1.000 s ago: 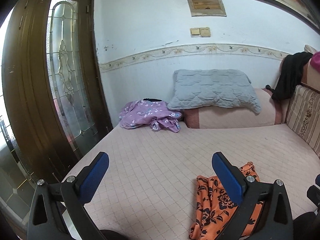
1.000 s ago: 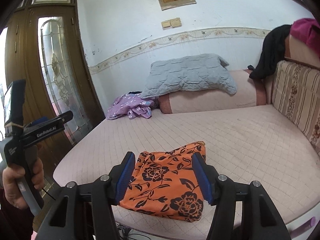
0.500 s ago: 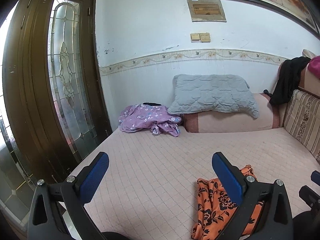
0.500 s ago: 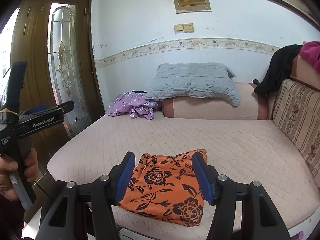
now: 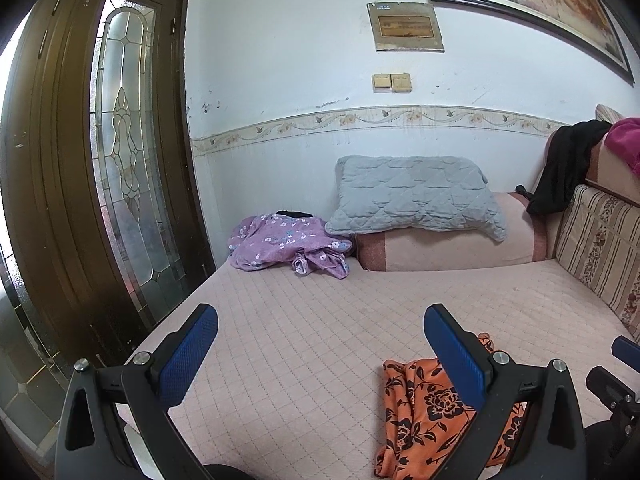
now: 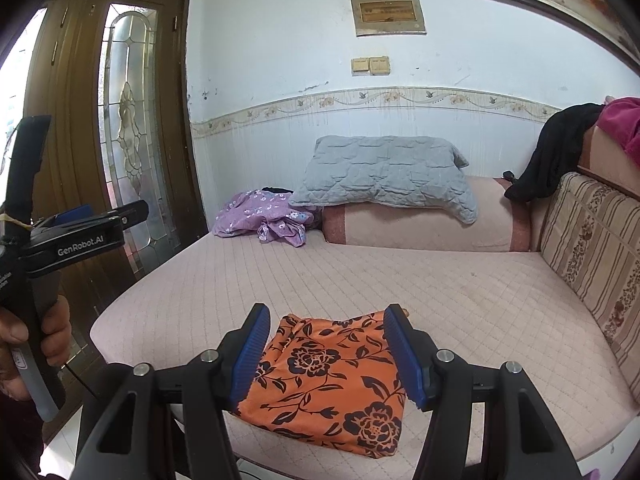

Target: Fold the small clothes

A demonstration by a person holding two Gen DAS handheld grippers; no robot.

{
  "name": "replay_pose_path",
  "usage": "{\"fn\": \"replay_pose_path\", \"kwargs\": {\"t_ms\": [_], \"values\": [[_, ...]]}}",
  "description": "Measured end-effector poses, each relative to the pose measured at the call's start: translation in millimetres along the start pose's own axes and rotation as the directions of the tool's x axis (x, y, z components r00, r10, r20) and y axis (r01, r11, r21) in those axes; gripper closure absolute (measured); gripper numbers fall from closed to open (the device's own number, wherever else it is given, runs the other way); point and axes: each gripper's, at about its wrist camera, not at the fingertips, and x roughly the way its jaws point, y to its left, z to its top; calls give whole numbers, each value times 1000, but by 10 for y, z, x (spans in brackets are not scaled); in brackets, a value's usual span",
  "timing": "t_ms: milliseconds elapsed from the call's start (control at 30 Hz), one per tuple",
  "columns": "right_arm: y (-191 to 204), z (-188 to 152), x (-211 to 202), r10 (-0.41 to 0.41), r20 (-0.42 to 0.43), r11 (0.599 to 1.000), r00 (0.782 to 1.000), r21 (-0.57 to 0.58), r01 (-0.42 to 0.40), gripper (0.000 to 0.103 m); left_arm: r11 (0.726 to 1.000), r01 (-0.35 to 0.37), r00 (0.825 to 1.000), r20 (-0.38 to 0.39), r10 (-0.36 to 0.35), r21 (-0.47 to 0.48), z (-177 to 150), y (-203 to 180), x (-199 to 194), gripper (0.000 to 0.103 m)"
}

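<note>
Currently, your right gripper (image 6: 326, 354): jaws parted, empty, held over the folded orange floral garment (image 6: 326, 380) at the bed's (image 6: 440, 280) near edge. Your left gripper (image 5: 320, 354): jaws spread wide, holding nothing, garment (image 5: 424, 408) below its right finger. Only the right view shows your left hand (image 6: 24, 340) on its handle. Purple clothes (image 5: 286, 246) beside grey pillow (image 5: 412, 198)
</note>
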Motion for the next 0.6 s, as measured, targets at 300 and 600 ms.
{"fn": "replay_pose_path", "kwargs": {"t_ms": [300,600], "values": [[7,5,-42,-6,16,1000,1000,-10,6,40,1000,13,1000,8,-13,13,11,-26,-56,1],[-15,-30,-16,-13,8,1000,1000,-9,13,40,1000,17,1000,0,-17,22,15,-54,-36,1]]}}
